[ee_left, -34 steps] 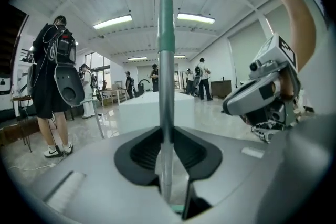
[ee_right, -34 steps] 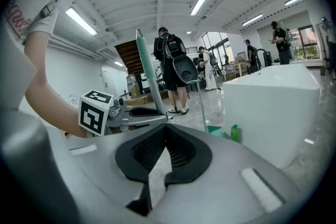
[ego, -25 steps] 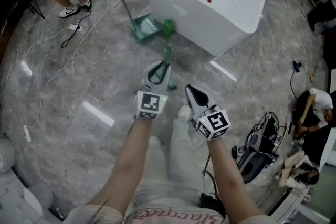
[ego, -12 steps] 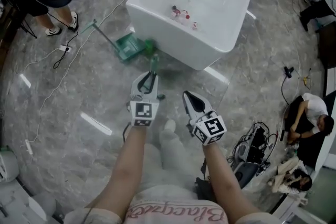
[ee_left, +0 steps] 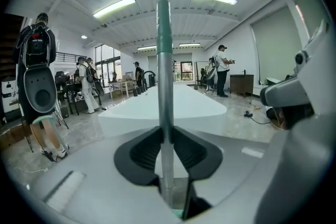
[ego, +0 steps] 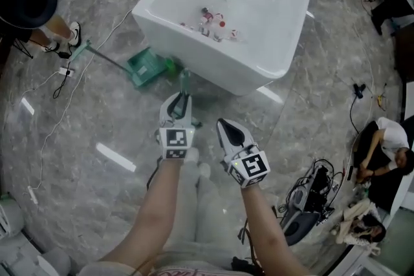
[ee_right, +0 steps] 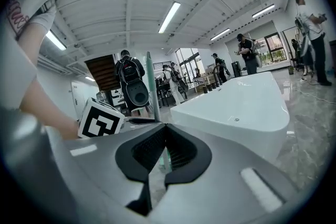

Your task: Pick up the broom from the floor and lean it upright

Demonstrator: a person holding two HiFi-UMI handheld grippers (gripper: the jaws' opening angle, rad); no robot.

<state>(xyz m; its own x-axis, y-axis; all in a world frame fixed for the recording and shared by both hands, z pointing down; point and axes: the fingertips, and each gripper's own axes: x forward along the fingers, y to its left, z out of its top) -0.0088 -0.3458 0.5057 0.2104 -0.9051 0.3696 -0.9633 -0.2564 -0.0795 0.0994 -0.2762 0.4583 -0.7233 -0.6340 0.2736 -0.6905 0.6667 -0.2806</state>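
Evidently the left tongs (ego: 180, 103) are clamped on the upright grey-metal broom handle with green grip (ee_left: 164, 86), with the right tongs (ego: 228, 130) closed and empty beside them. Hold it vertical, then probably rest it against the white bathtub (ego: 213, 69) ahead.

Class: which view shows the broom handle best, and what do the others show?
Left gripper view: the broom handle stands upright at centre, clamped between the jaws of the left gripper. The right gripper view shows it thin, off-side; the head view, foreshortened from above.

Forearms forward; left gripper (ego: 180, 99) jaws clamped on broom handle (ee_left: 164, 50); right gripper (ego: 224, 125) jaws closed.
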